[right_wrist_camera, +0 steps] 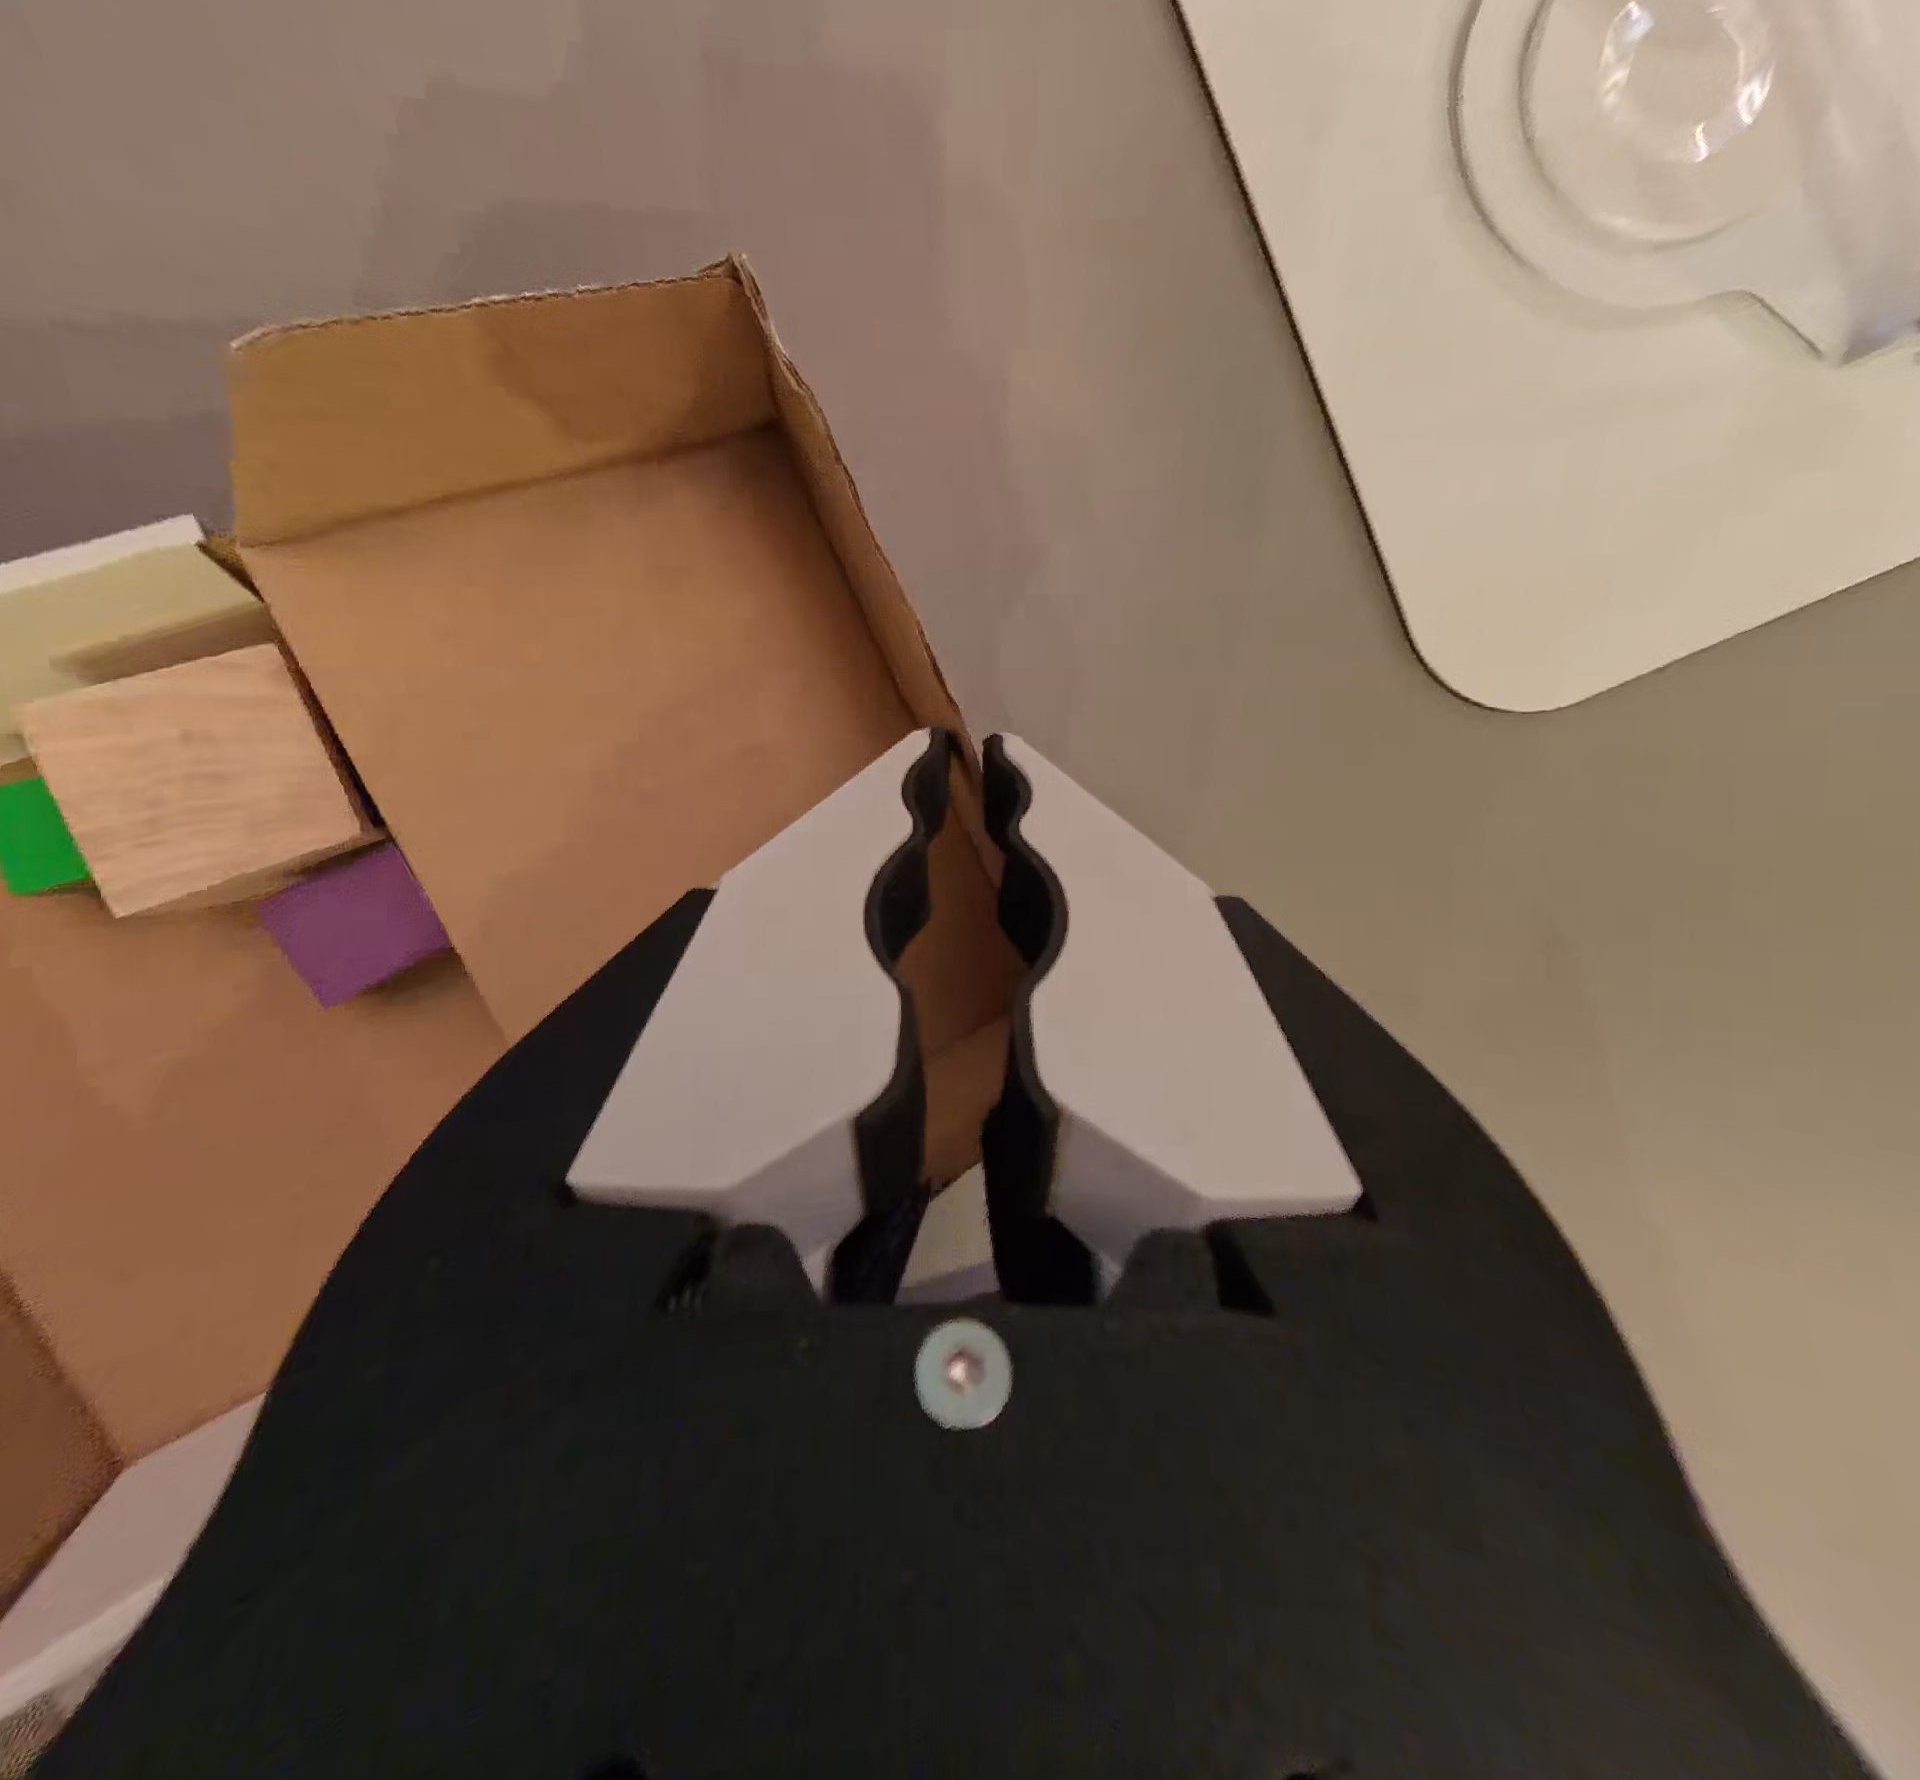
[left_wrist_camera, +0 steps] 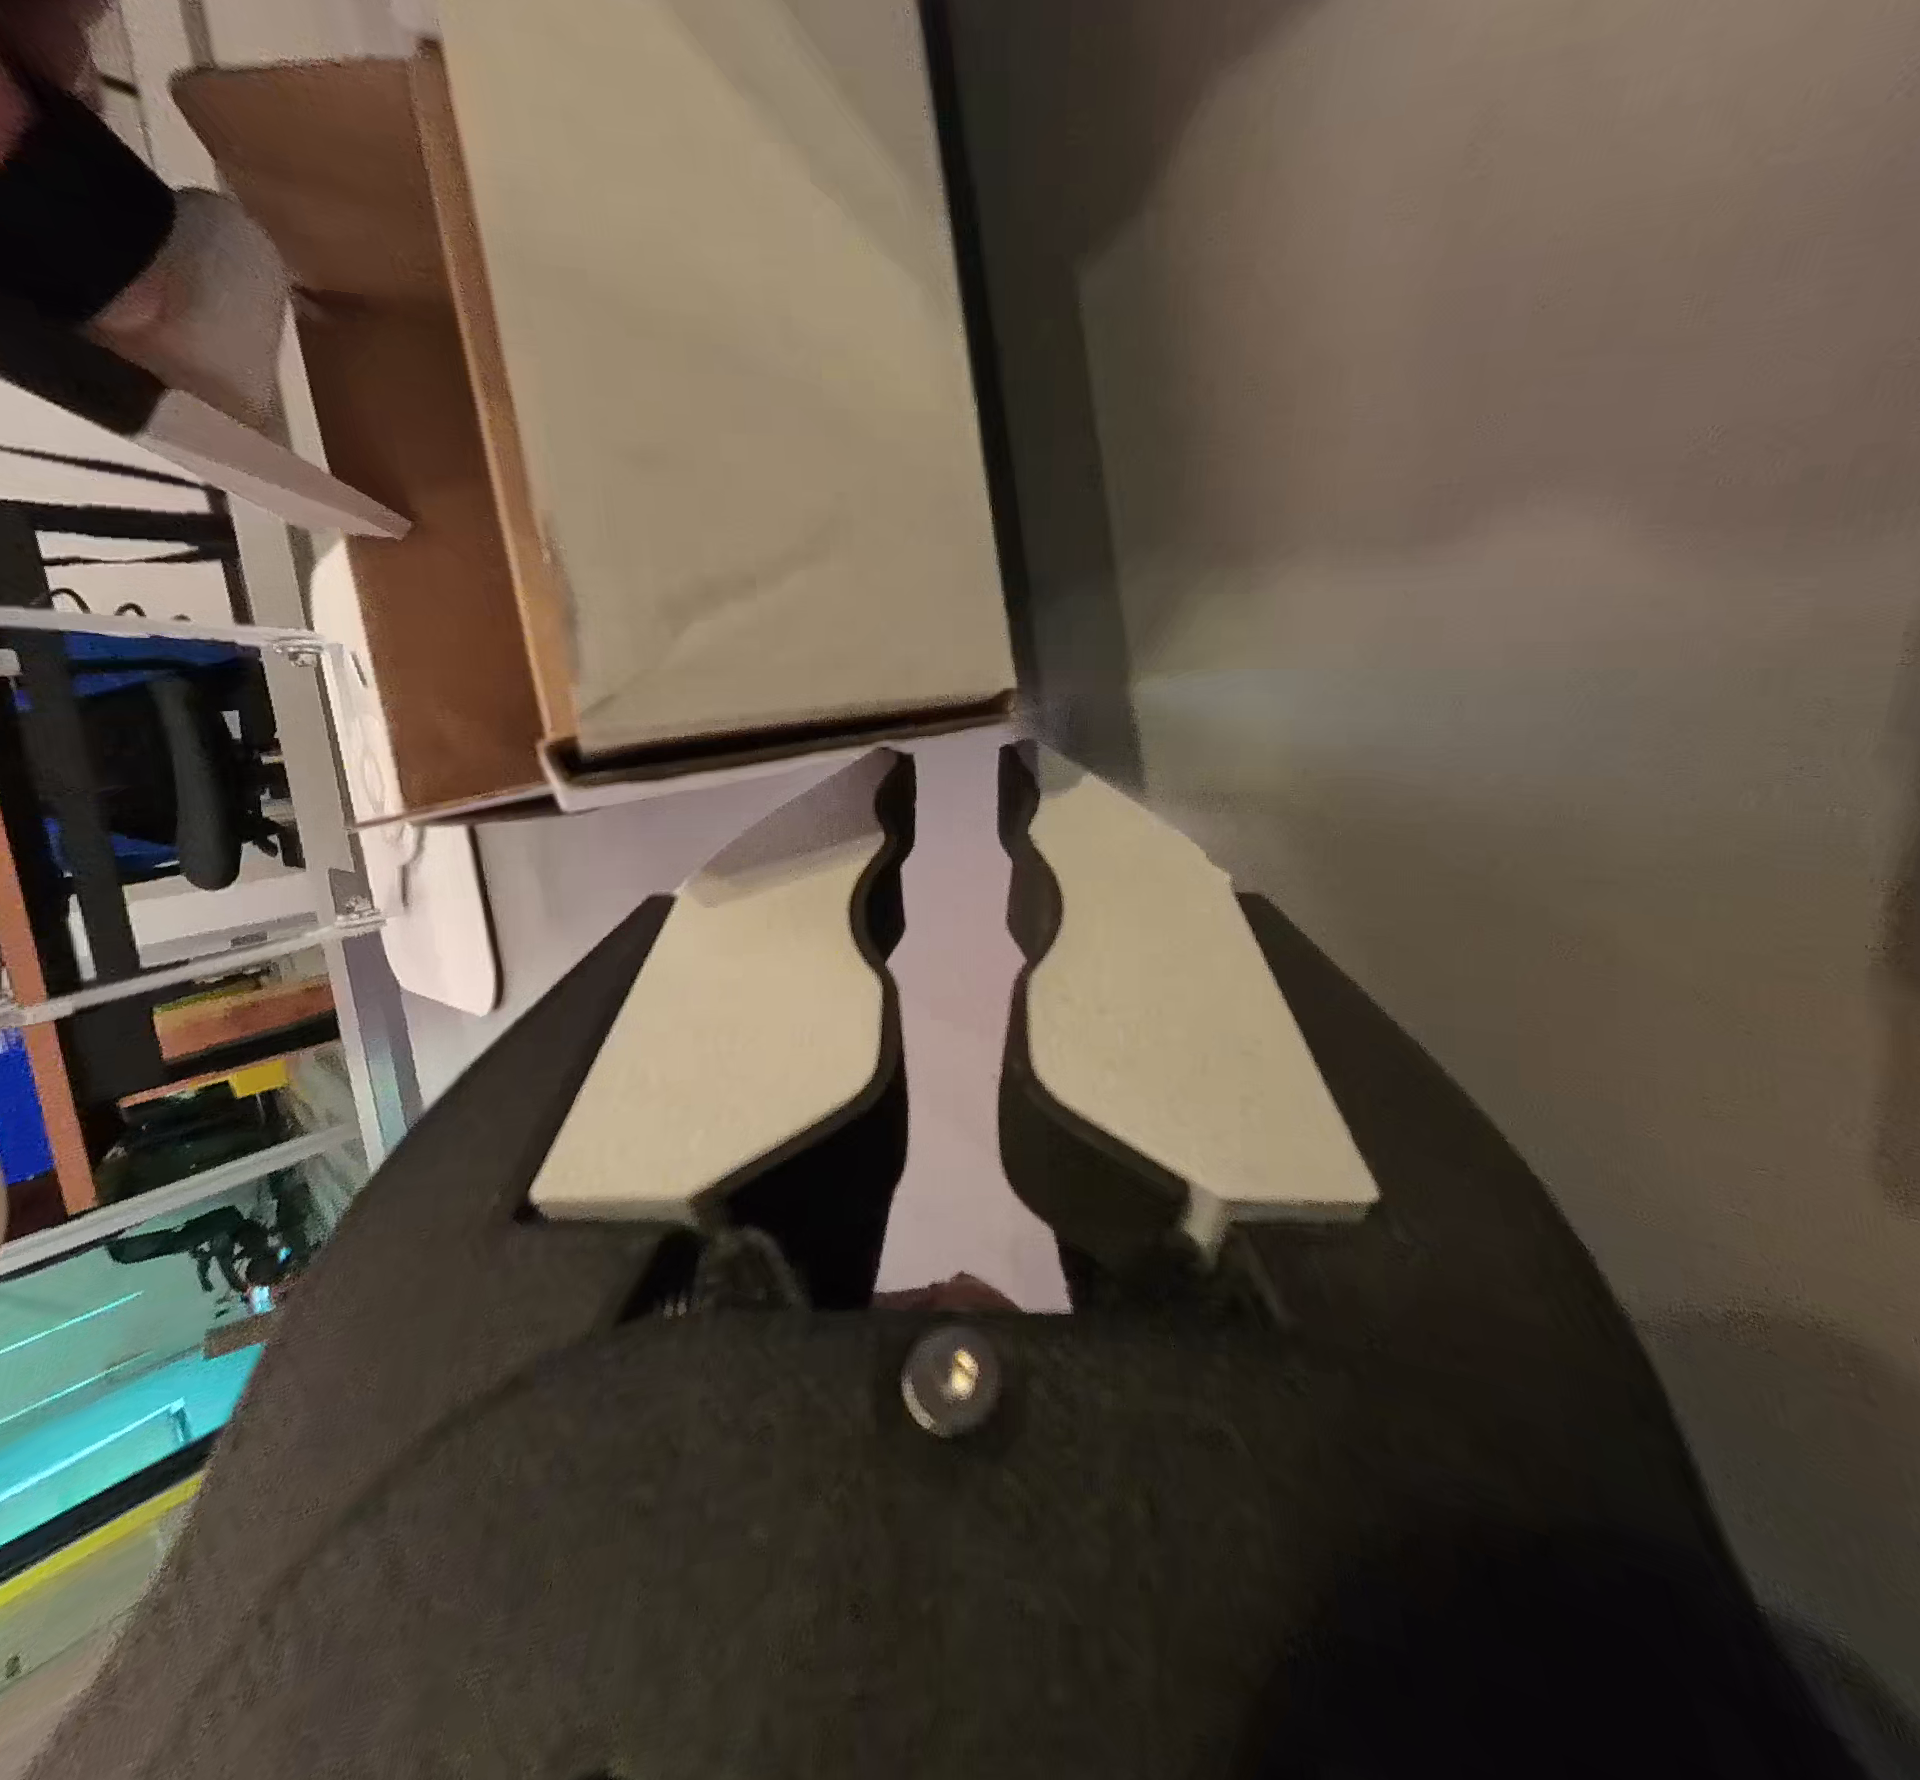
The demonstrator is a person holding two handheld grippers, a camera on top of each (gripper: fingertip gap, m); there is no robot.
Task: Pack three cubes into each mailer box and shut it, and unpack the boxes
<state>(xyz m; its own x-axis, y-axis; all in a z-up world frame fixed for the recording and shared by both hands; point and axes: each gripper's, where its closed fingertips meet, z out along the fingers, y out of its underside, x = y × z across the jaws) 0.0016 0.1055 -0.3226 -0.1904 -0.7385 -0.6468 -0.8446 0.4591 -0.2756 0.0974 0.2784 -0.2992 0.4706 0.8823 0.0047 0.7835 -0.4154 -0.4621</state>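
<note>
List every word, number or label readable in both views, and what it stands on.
None can be read.
The box, cubes and white board show no writing; faint marks on the clear panel are too blurred to tell.

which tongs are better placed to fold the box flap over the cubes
Right, probably. The right tongs already pinch the edge of the brown flap, next to the wood cube and purple cube. The left tongs sit outside, at a corner of the box's white wall.
</note>
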